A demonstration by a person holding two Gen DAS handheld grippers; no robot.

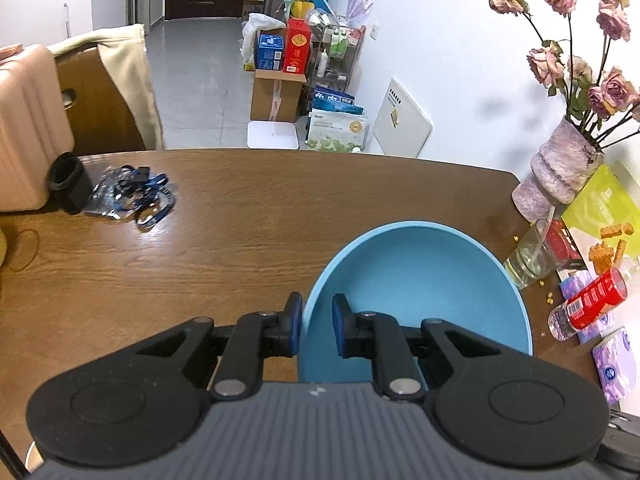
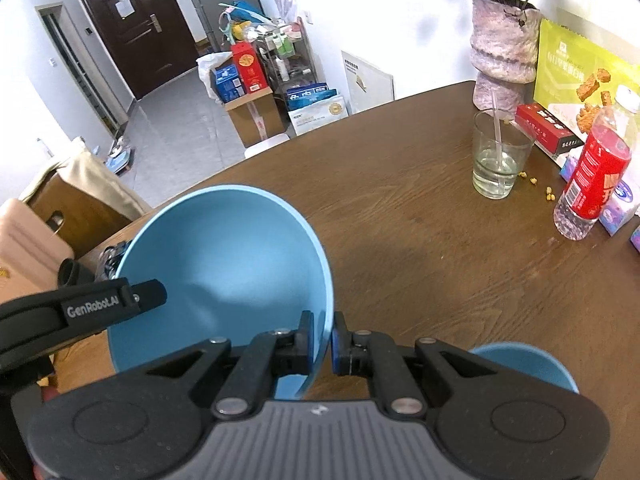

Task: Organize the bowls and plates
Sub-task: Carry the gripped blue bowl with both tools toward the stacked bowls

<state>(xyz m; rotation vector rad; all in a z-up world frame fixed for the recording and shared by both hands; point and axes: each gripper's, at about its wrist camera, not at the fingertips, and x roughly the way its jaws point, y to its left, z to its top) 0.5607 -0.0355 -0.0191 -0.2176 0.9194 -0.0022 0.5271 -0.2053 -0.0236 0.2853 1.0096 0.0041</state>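
A light blue bowl (image 1: 416, 300) is held over the brown wooden table (image 1: 240, 220). My left gripper (image 1: 317, 330) straddles its left rim, one pad outside and one inside, with a gap to the wall. In the right wrist view the same bowl (image 2: 220, 264) is tilted, and my right gripper (image 2: 323, 342) is shut on its right rim. The left gripper's arm (image 2: 80, 308) reaches in at the bowl's left side. A second blue bowl (image 2: 524, 364) peeks out at lower right behind the right gripper's body.
A glass with a straw (image 2: 498, 156), a red-labelled bottle (image 2: 592, 176), a purple vase of dried roses (image 2: 504, 48), boxes and tissue packs (image 1: 612, 356) crowd the table's right side. A black cup (image 1: 70, 182) and blue lanyard (image 1: 136, 192) lie at far left.
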